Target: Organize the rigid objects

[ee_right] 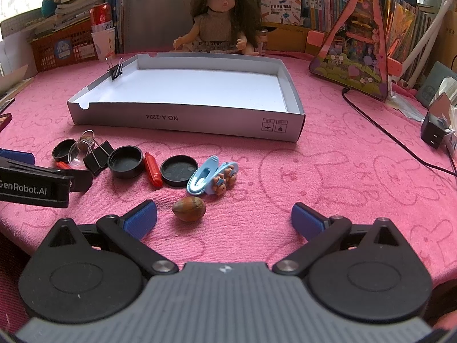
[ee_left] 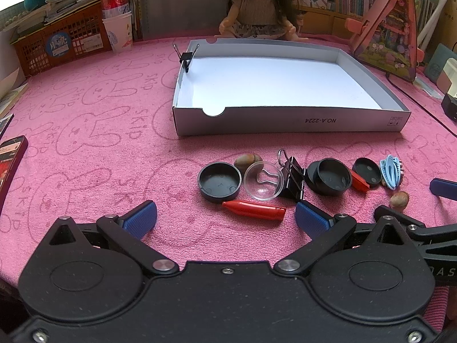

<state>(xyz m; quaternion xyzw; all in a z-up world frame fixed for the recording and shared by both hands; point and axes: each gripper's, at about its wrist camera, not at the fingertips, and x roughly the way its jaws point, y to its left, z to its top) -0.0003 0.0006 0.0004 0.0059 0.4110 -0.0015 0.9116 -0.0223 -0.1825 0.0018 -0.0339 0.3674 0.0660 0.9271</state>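
Note:
A shallow white box (ee_left: 285, 123) (ee_right: 200, 123) lies on the pink cloth with a small black binder clip (ee_left: 186, 58) (ee_right: 115, 70) on its left wall. In front of it lie a row of small items: black caps (ee_left: 220, 182) (ee_right: 125, 161), a clear dome (ee_left: 263, 180), a large binder clip (ee_left: 294, 177), a red cap (ee_left: 254, 210), a blue hair clip (ee_right: 210, 178) and a hazelnut (ee_right: 189, 208). My left gripper (ee_left: 225, 218) is open just before the red cap. My right gripper (ee_right: 224, 217) is open, the hazelnut between its fingers near the left one.
A doll (ee_right: 220, 20) sits behind the box. An orange basket (ee_left: 60, 43), a red can on paper cups (ee_left: 115, 14) and books stand at the back left. A pink triangular toy house (ee_right: 360, 43) and a black cable (ee_right: 380, 131) are on the right. A phone (ee_left: 10, 160) lies far left.

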